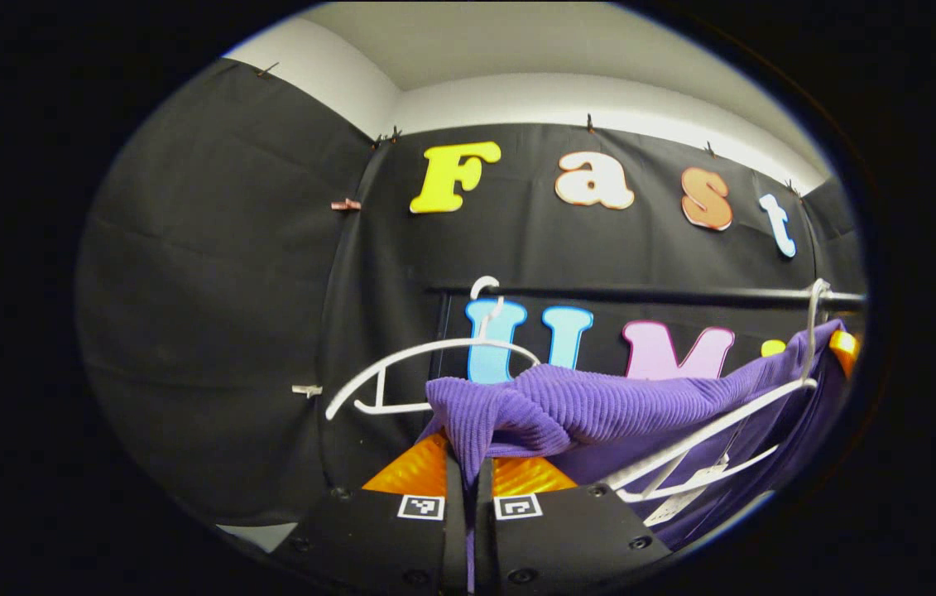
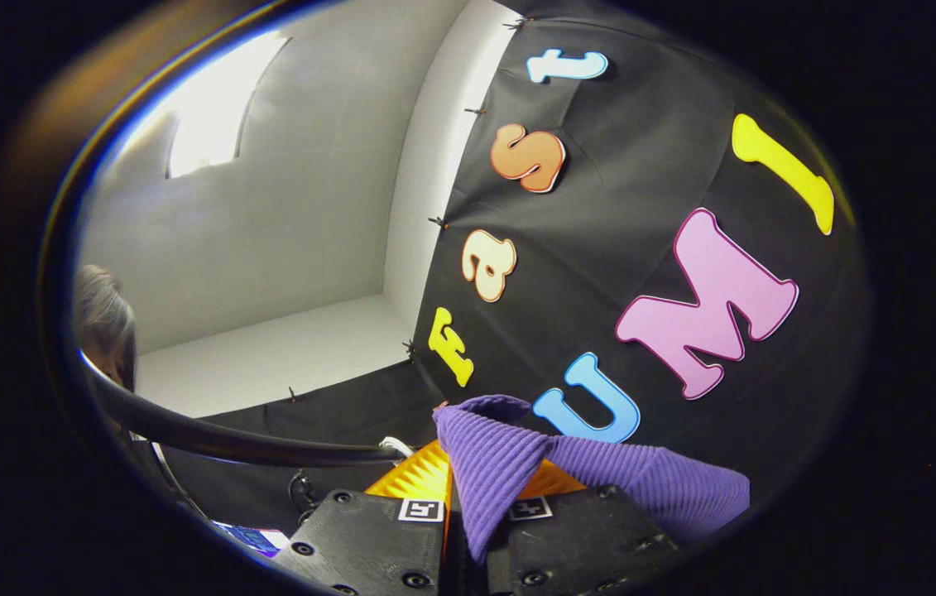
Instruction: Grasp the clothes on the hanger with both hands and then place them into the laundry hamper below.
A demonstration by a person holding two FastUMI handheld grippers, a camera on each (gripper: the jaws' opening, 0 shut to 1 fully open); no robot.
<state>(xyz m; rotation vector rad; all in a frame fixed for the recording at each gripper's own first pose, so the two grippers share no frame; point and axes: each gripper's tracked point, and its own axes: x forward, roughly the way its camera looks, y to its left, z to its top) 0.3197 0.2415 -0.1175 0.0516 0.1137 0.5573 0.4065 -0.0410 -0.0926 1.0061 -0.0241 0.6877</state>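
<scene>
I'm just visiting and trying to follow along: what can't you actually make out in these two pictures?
- Left gripper view: the lower part of the purple garment is cut off by the picture's edge and by the left gripper in front.
- Left gripper view: the right end of the white hanger under the garment is covered by cloth.
- Right gripper view: the fingertips of the right gripper are buried in the purple fold.
- Either view: the laundry hamper lies below what the cameras take in.
</scene>
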